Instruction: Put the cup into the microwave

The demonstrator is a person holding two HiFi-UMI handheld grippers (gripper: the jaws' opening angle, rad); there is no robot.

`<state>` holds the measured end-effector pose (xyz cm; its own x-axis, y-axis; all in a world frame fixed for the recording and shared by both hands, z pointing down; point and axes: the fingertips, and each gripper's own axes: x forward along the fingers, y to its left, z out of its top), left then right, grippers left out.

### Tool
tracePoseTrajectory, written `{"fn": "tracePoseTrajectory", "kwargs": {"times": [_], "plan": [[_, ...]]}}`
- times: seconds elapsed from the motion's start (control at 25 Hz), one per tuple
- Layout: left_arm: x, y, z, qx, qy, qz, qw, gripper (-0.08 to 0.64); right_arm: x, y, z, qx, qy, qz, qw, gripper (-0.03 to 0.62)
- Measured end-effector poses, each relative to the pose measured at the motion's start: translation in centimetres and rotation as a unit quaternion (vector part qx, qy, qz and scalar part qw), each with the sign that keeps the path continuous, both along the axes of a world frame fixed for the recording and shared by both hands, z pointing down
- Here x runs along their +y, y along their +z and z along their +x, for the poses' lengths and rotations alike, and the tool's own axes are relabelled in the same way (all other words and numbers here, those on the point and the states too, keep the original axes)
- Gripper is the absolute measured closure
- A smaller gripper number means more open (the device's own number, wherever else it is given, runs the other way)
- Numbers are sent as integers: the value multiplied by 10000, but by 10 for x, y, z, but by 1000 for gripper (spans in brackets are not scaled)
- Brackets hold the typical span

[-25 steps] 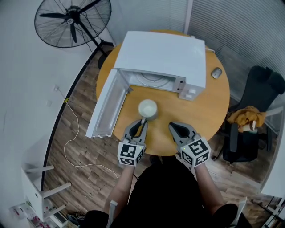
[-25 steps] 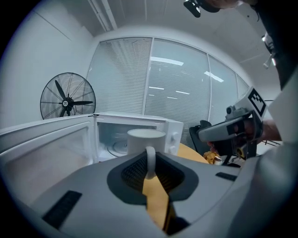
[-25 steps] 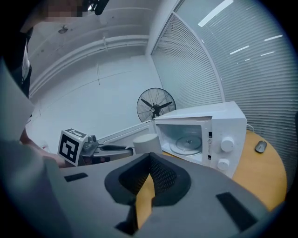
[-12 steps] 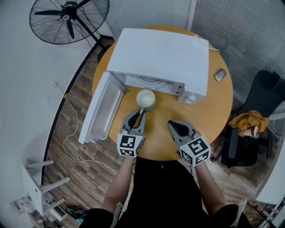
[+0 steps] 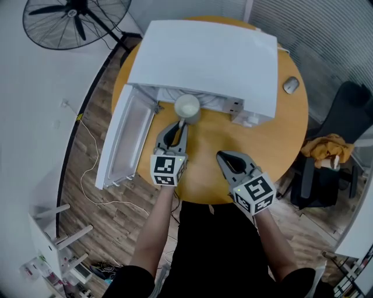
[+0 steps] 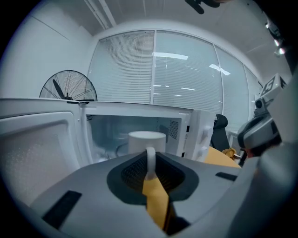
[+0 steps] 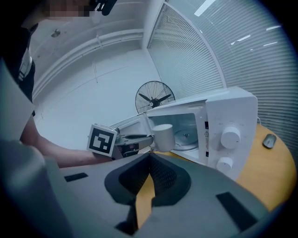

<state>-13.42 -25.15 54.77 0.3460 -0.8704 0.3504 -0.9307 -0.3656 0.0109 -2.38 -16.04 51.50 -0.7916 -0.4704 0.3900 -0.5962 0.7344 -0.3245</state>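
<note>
My left claw (image 5: 181, 123) is clenched on the handle (image 6: 150, 160) of the white cup (image 5: 187, 107), both pads pressed against that thin loop. The cup sits upright at the open mouth of the white microwave (image 5: 204, 58). Seen from my head, it lies right at the lower edge of the cavity. In the left gripper view the cup (image 6: 146, 139) stands straight ahead of my left claw (image 6: 151, 179), with the lit cavity behind it.

The microwave door (image 5: 125, 137) is swung wide open to my left and hangs past the rim of the round wooden surface (image 5: 274, 139).

My right claw (image 5: 221, 157) is clenched on nothing, its tips meeting. It hovers over bare wood near the front edge, beside my left claw and apart from the cup. In the right gripper view, my right claw (image 7: 149, 158) points toward the cup (image 7: 163, 137). There the cup is just in front of the glass turntable (image 7: 185, 136), with the two control knobs (image 7: 229, 137) to its right.

A grey computer mouse (image 5: 291, 85) lies on the surface to the right of the microwave. A black floor fan (image 5: 70, 17) stands off the far left side. A dark office chair (image 5: 344, 145) with a yellow cloth on it stands off the right side.
</note>
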Motion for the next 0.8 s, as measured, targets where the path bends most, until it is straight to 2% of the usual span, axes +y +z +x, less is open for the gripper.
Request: {"fn": "tracePoseTrajectory", "kwargs": {"times": [0.24,0.8], "plan": [[-28,15,-5,-79,66,46,9999,514,1,8,-4,101,95,-81,9999,583],[-80,28,1,1,161,282,9995,514,-8,15,-8,185,348,-297,9988,583]]}}
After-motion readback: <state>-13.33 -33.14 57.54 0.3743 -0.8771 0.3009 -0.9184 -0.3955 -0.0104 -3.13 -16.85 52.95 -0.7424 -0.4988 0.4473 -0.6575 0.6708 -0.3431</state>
